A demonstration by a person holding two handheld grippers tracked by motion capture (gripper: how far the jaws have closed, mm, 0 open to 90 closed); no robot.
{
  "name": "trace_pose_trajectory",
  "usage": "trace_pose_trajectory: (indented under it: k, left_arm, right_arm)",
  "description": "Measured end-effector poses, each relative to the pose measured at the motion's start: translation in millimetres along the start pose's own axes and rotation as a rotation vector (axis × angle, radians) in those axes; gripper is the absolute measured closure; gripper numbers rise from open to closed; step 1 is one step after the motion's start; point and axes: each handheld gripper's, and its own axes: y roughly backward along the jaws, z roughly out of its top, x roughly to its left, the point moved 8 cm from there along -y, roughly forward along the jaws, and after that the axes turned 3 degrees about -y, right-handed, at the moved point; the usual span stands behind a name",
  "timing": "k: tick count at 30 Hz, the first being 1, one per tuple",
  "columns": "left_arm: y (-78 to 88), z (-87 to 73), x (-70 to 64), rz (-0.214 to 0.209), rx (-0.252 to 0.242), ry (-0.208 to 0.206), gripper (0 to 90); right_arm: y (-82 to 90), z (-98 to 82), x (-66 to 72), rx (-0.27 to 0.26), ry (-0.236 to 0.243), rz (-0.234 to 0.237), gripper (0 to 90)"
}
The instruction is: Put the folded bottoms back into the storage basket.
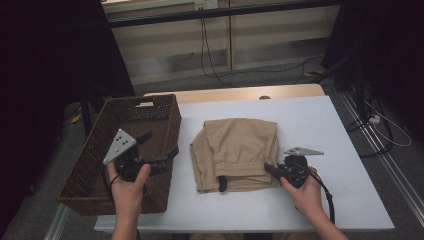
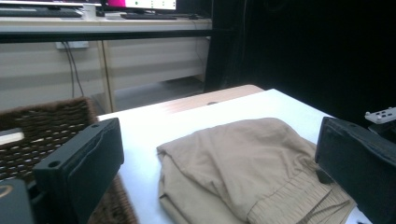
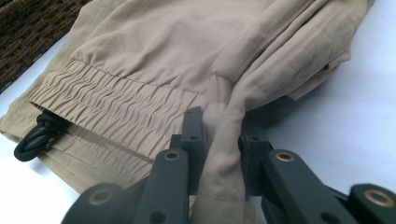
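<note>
Pinching the folded khaki trousers' near edge, right claw, left claw spread open beside wicker basket, bare white surface beyond.

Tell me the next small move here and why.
Probably bring the open left gripper across to the folded khaki trousers' left edge: the right gripper is already shut on their waistband corner, and the wicker basket stands beside them.

- Trousers: matt tan woven cloth, gathered elastic waistband.
- Basket: rough dark wicker.
- Table: smooth, matt white, possibly laminate.
</note>
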Motion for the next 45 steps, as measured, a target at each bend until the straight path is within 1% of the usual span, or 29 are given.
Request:
trace_pose_trajectory:
  k: [1, 3, 4, 5, 6, 9, 11, 15, 17, 20, 21, 22, 24, 25, 26, 28, 30, 32, 35, 39, 40, 42, 43, 44, 45]
  left_arm:
    - [-3.1, 0.3, -2.4, -0.007, 0.0, 0.0, 1.5]
    - [-12.5, 1.3, -7.6, -0.005, 0.01, 0.011, 1.5]
    - [-12.5, 1.3, -7.6, -0.005, 0.01, 0.011, 1.5]
    - [-17.6, 2.9, -12.5, -0.015, 0.013, 0.029, 1.5]
    - [-17.6, 2.9, -12.5, -0.015, 0.013, 0.029, 1.5]
    - [-24.5, 5.8, -18.7, -0.017, 0.017, 0.021, 1.5]
    - [-29.7, 5.9, -21.2, -0.015, 0.027, 0.025, 1.5]
    - [-42.4, 1.2, -23.8, -0.003, 0.057, 0.029, 1.4]
    - [-49.5, -2.1, -25.4, -0.002, 0.07, 0.031, 1.5]
    - [-59.9, -8.2, -27.6, 0.004, 0.093, 0.023, 1.7]
    - [-67.1, -11.9, -28.7, 0.005, 0.107, 0.022, 1.8]
    - [-67.1, -11.9, -28.7, 0.005, 0.107, 0.022, 1.8]
    - [-73.9, -14.8, -28.6, 0.008, 0.118, 0.023, 1.9]
    - [-80.4, -17.6, -28.4, 0.005, 0.129, 0.026, 1.9]
    - [-80.4, -17.6, -28.4, 0.005, 0.129, 0.026, 1.9]
    - [-86.6, -20.5, -28.1, 0.004, 0.142, 0.015, 2.0]
    - [-92.5, -23.3, -26.9, 0.009, 0.153, 0.028, 2.0]
    - [-97.8, -25.7, -25.9, 0.01, 0.16, 0.026, 2.2]
    - [-105.4, -29.4, -24.2, 0.013, 0.171, 0.033, 2.2]
    - [-116.2, -36.7, -21.3, 0.023, 0.199, 0.044, 2.2]
    - [-121.2, -40.7, -20.0, 0.026, 0.211, 0.046, 2.2]
    - [-123.7, -42.4, -19.2, 0.029, 0.214, 0.046, 2.2]
    - [-127.7, -46.5, -18.1, 0.025, 0.23, 0.049, 2.3]
    - [-127.7, -46.5, -18.1, 0.025, 0.23, 0.049, 2.4]
    - [-132.3, -50.3, -16.1, 0.03, 0.239, 0.055, 2.4]
  right_arm:
    - [1.9, -0.1, -0.6, -0.004, 0.002, 0.001, 76.9]
    - [5.2, -0.4, -1.2, -0.012, 0.021, -0.009, 76.9]
    - [5.2, -0.4, -1.2, -0.012, 0.021, -0.009, 76.9]
    - [6.0, -0.4, -1.0, -0.015, 0.034, -0.017, 76.9]
    - [6.0, -0.4, -1.0, -0.015, 0.034, -0.017, 76.9]
    - [7.1, -0.8, -0.3, -0.015, 0.047, -0.022, 76.9]
    - [9.1, -1.1, -0.3, -0.018, 0.055, -0.027, 76.9]
    - [13.5, -1.8, -2.8, -0.02, 0.063, -0.03, 76.9]
    - [14.7, -2.2, -4.3, -0.02, 0.059, -0.029, 76.9]
    - [15.8, -2.3, -4.6, -0.016, 0.058, -0.031, 76.9]
    - [16.5, -2.1, -4.5, -0.012, 0.071, -0.033, 76.9]
    - [16.5, -2.1, -4.5, -0.012, 0.071, -0.033, 76.9]
    - [17.5, -2.3, -4.8, -0.014, 0.073, -0.033, 76.9]
    - [17.9, -2.4, -4.8, -0.014, 0.076, -0.034, 76.9]
    - [17.9, -2.4, -4.8, -0.014, 0.076, -0.034, 76.9]
    - [19.0, -2.4, -5.1, -0.014, 0.074, -0.036, 76.9]
    - [19.8, -2.7, -5.4, -0.013, 0.073, -0.031, 76.9]
    - [19.7, -3.0, -6.3, -0.014, 0.076, -0.032, 76.9]
    - [19.6, -3.2, -6.1, -0.013, 0.078, -0.035, 76.9]
    - [19.4, -3.8, -6.6, -0.011, 0.075, -0.031, 76.9]
    - [19.3, -3.9, -6.8, -0.011, 0.073, -0.03, 76.9]
    - [19.2, -4.1, -7.1, -0.01, 0.072, -0.03, 76.9]
    - [18.9, -4.4, -7.1, -0.008, 0.076, -0.032, 76.9]
    - [18.9, -4.4, -7.1, -0.008, 0.076, -0.032, 76.9]
    - [18.9, -4.5, -6.9, -0.008, 0.078, -0.033, 76.9]
